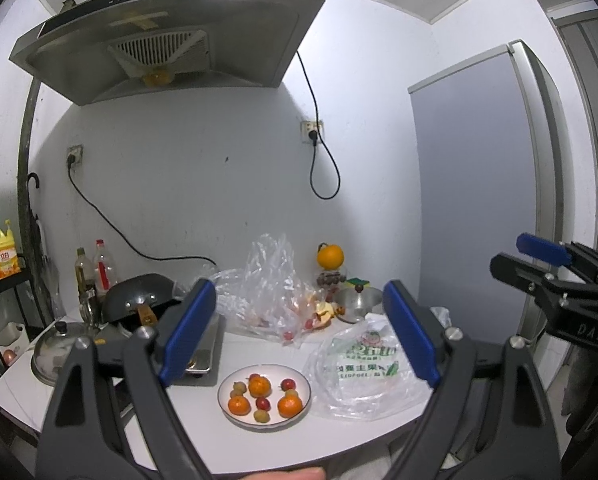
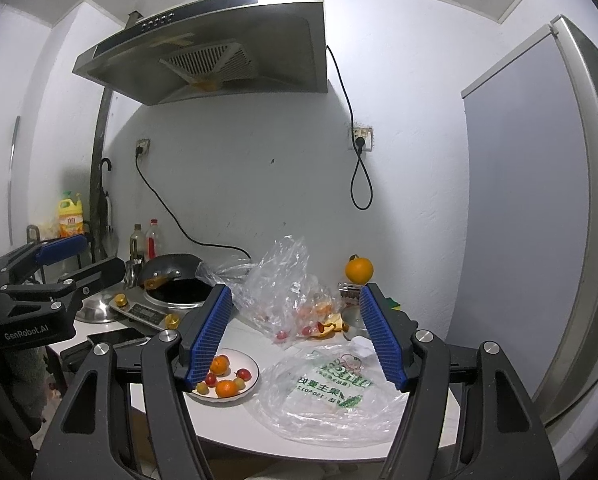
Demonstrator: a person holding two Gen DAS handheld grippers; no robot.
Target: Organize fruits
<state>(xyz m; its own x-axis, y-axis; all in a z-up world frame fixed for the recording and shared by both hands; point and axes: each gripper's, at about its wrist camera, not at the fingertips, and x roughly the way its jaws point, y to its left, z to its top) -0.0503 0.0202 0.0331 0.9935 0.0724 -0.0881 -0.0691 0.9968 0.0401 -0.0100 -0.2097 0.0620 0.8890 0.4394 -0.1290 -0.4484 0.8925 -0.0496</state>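
A white plate sits on the white table, holding three small oranges and several small red and yellow fruits. My left gripper hovers level in front of the table, open with nothing between its blue pads. My right gripper also hangs open and empty; its left pad hides part of the plate. A crumpled clear bag behind the plate holds more small fruits. A large orange stands at the back.
A printed plastic bag lies right of the plate. A wok on an induction cooker, a steel lid and bottles fill the left. A metal bowl sits at the back; a fridge stands right.
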